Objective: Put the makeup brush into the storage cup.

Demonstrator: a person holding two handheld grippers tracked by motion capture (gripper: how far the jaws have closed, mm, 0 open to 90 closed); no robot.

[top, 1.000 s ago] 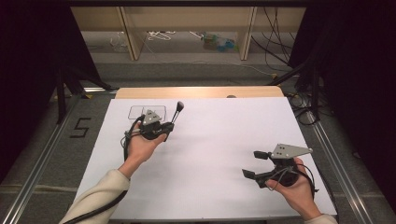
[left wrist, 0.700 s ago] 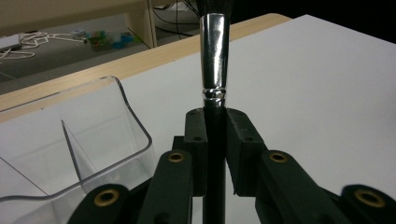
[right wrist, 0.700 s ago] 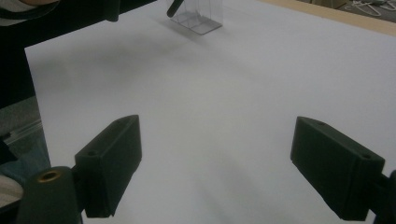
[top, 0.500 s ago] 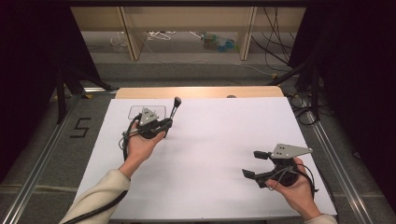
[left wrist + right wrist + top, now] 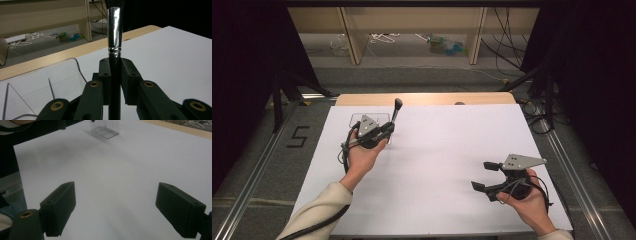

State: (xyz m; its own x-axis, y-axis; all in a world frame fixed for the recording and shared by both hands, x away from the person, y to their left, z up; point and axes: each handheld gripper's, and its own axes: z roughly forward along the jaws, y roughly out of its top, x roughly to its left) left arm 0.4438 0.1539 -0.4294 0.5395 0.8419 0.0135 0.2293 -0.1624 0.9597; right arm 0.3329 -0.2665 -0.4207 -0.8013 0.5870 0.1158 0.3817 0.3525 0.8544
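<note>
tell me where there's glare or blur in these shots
Left gripper view: the brush clamped in the left tool shows bright streaks of glare on its silver ferrule, while the background shelf looks soft. Right gripper view: the open right tool is blurred up close; the clear organizer stays faint. High view: even light, dark surroundings.

Black makeup brush (image 5: 114, 37) w/ silver ferrule, upright beside clear organizer (image 5: 37, 87).

White table (image 5: 437, 165), clear holder (image 5: 357, 119)
</note>
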